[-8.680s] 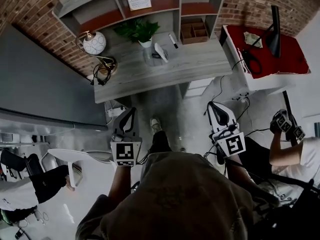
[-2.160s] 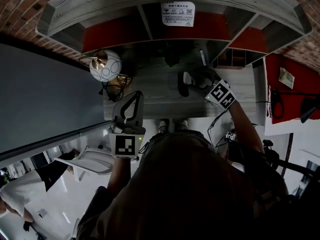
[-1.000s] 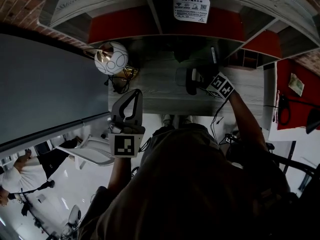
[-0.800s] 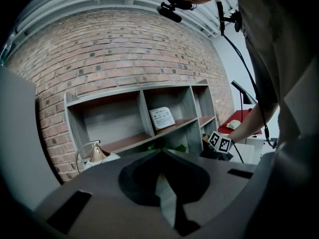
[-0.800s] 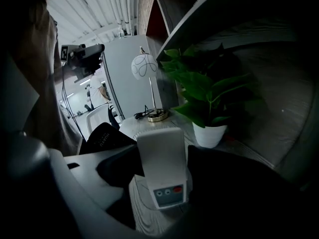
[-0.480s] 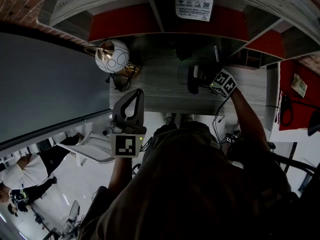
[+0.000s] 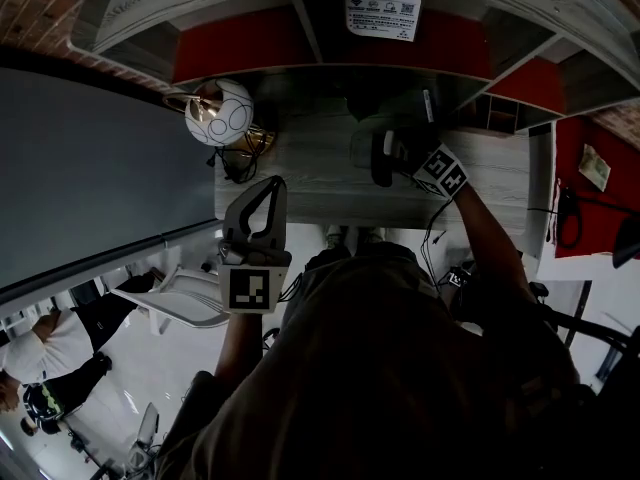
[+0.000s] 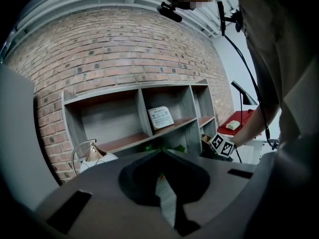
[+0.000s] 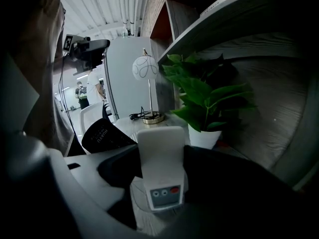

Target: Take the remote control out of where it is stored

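Shelf card (image 7: 383,12) print and remote control (image 9: 161,163) button marks too small

- Grippers: two, the left gripper (image 7: 270,188) and the right gripper (image 7: 395,154).
- Marker cubes (image 7: 250,290): two, one per gripper.
- Remote control (image 9: 160,168): one, white. Buttons on it: two grey, one red.
- Potted plant (image 9: 202,101): one.
- Globe lamp (image 7: 218,111): one.
- Desk (image 7: 320,168): one.
- Shelf unit (image 8: 143,114): one.
- Printed card (image 7: 383,12): one, on the shelf unit.
- Pen (image 7: 428,104): one.
- White chair (image 7: 165,308): one.
- Bystander (image 7: 55,343): one in the head view, lower left.
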A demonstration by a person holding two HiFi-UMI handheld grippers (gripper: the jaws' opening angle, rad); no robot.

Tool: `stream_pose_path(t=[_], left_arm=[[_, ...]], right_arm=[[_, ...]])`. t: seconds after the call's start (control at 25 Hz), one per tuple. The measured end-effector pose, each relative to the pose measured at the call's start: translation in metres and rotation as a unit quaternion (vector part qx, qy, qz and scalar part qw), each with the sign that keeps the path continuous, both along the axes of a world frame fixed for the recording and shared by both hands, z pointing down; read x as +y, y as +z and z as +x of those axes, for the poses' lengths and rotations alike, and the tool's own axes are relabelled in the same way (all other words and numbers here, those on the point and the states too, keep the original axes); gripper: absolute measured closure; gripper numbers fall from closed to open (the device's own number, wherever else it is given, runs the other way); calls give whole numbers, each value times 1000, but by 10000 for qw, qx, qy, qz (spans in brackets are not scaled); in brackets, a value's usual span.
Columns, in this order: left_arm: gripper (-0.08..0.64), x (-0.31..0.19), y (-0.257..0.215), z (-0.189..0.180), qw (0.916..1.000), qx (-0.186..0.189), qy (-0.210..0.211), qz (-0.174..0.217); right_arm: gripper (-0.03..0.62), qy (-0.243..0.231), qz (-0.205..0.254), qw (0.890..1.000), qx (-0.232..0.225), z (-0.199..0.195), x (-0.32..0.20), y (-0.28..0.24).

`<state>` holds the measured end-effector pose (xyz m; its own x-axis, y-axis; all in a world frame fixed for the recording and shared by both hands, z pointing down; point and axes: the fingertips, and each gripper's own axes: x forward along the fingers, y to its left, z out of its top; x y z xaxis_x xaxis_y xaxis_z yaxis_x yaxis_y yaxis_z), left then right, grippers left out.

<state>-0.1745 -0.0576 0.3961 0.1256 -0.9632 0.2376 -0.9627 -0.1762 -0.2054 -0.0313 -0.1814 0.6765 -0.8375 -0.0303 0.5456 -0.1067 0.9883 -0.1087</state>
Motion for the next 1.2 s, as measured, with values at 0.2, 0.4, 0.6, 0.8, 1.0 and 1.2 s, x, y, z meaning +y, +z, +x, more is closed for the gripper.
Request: stream_pose_path(t=[0.2, 0.4, 0.6, 0.8, 1.0, 1.2], left_arm=[[549, 0, 0, 2, 10000, 29, 49, 10], [549, 0, -4, 4, 9998, 106, 110, 93], [549, -4, -9, 10, 9994, 150, 256, 198], [549, -9, -16, 17, 9984, 186, 444, 298], [549, -17, -27, 24, 9964, 163, 654, 517], [549, -25, -44, 25, 9937, 146, 805, 768]], right_arm=[[314, 95, 53, 9997, -200, -3, 0, -17], [314, 206, 276, 9981, -503, -4, -2, -49], [314, 368, 546, 9942, -849, -1, -3, -91], [314, 617, 831, 9845, -1416, 6, 0, -151], [314, 781, 1060, 9735, -1869, 18, 11, -209], [315, 899, 1352, 9624, -2177, 33, 28, -259]])
